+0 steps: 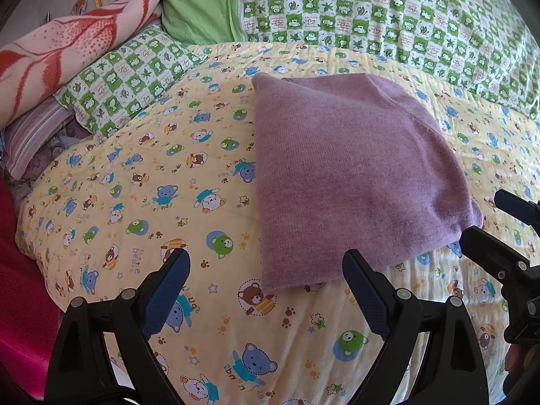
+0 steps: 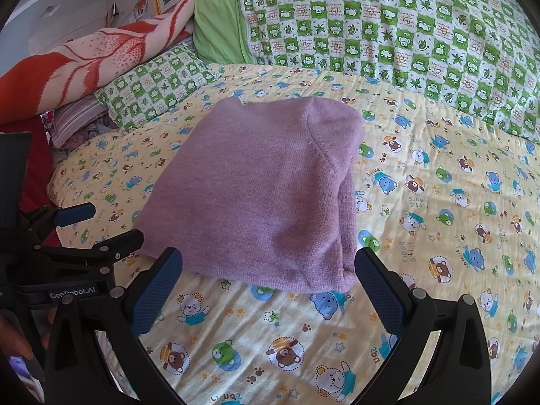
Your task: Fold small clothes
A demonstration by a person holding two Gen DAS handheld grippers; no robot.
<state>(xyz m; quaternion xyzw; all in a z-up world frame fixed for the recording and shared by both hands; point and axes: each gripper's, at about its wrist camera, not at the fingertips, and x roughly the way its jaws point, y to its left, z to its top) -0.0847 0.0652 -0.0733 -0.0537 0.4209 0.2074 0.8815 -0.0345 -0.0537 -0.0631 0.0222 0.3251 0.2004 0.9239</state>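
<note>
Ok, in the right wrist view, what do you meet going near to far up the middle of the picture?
Right gripper with its jaws open → yellow bear-print quilt → folded purple knit garment → green checked blanket.

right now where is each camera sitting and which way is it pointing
Left wrist: sits on the left gripper, facing forward over the bear-print quilt at the folded purple garment; its own open fingers show below, the right gripper at the right edge.
Right wrist: sits on the right gripper, facing the same garment; its own open fingers show, the left gripper at left.
Shared: garment, quilt, green checked bedding, both grippers.
</note>
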